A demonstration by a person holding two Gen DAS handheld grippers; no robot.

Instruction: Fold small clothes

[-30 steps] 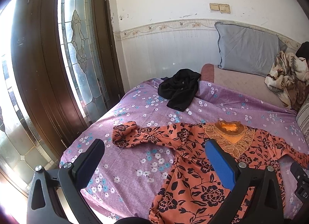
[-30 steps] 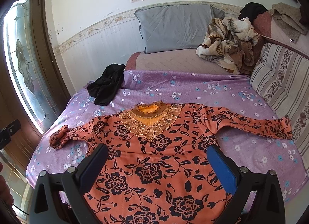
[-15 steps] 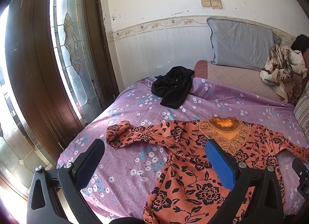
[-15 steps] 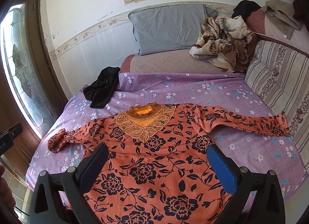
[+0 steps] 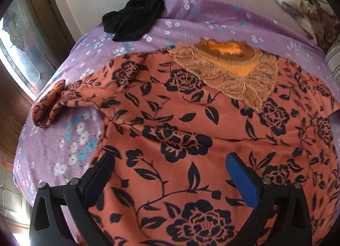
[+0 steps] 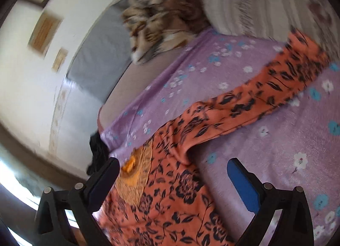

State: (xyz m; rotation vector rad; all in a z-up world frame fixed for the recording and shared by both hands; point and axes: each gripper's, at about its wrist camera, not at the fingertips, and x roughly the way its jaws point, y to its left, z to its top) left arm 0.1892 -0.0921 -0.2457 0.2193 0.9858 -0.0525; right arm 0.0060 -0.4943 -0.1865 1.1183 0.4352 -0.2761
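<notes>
A big bed fills both views, covered with a purple blanket (image 5: 70, 139) that has small white and blue flowers on it. On the blanket lies the orange dress (image 5: 174, 122) with black flowers, spread out flat with its front up. It has a gold lace collar (image 5: 229, 76) near the top.

The left gripper (image 5: 170, 173) points steeply down at the middle of the dress. Its two fingers stand wide apart, with nothing pinched between them. The dress is under them, but I cannot tell if they touch it.

The right gripper (image 6: 172, 177) is tipped over on its side, so the whole room looks slanted in its view. Its fingers are wide apart too, though they have just been closing a little. Nothing is held between them. Past them are the collar side of the dress and some bare blanket.

The left view shows one sleeve (image 5: 51, 105) with its end bunched up, and a black cloth (image 5: 133, 18) at the far edge of the bed. It also shows a window with patterned glass (image 5: 19, 40).

The right view is blurry. It shows the other sleeve (image 6: 265, 97) stretched long across the blanket. It also shows a grey pillow (image 6: 99, 61), a brown and cream heap of cloth (image 6: 157, 18) and a striped cushion (image 6: 255, 1).
</notes>
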